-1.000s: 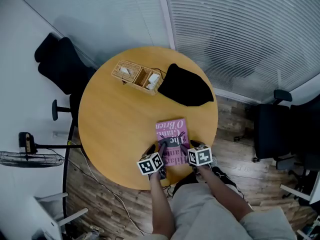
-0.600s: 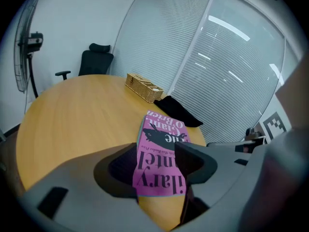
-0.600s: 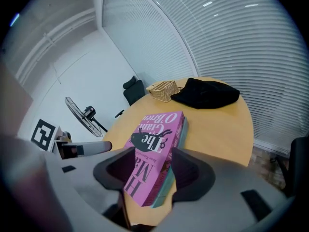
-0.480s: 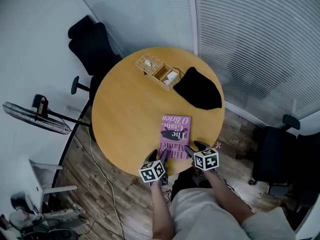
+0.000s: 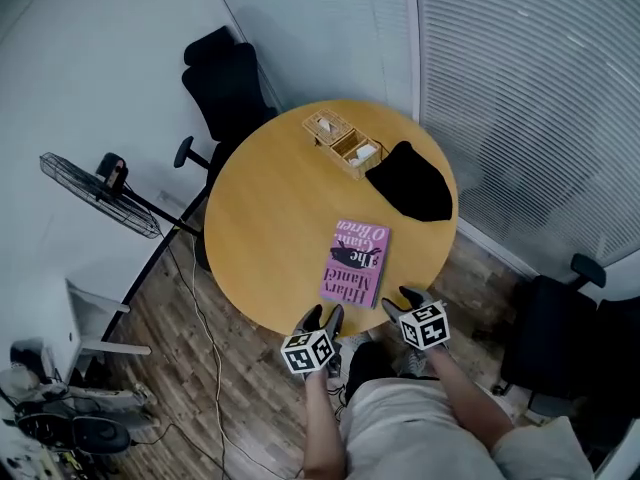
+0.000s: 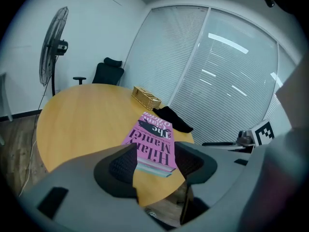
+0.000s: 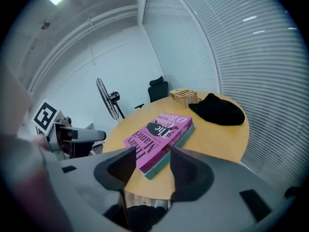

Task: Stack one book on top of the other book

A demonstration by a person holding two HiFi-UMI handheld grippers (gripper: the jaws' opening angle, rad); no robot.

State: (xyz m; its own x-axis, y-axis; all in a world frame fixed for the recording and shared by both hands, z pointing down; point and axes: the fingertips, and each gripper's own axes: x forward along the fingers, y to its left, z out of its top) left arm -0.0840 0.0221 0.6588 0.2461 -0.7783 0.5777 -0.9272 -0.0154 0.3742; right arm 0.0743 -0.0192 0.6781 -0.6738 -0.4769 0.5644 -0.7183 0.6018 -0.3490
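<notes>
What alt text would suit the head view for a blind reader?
Seen from above, a pink book lies on a round wooden table, wicker basket and black cloth beyond it. A person's left claw and right claw hang open and empty off the near edge; the right's jaws have just been closing.

Ahead of the left gripper (image 5: 323,316), the book (image 5: 356,261) has a smooth pink paper cover with a slight sheen, on a smooth, matt wooden table (image 5: 270,228). Beyond it are a rough woven wicker basket (image 5: 343,141) and a soft, matt black cloth (image 5: 412,183). The gripper's pads (image 6: 121,164) look dark, matt and finely dimpled.
</notes>
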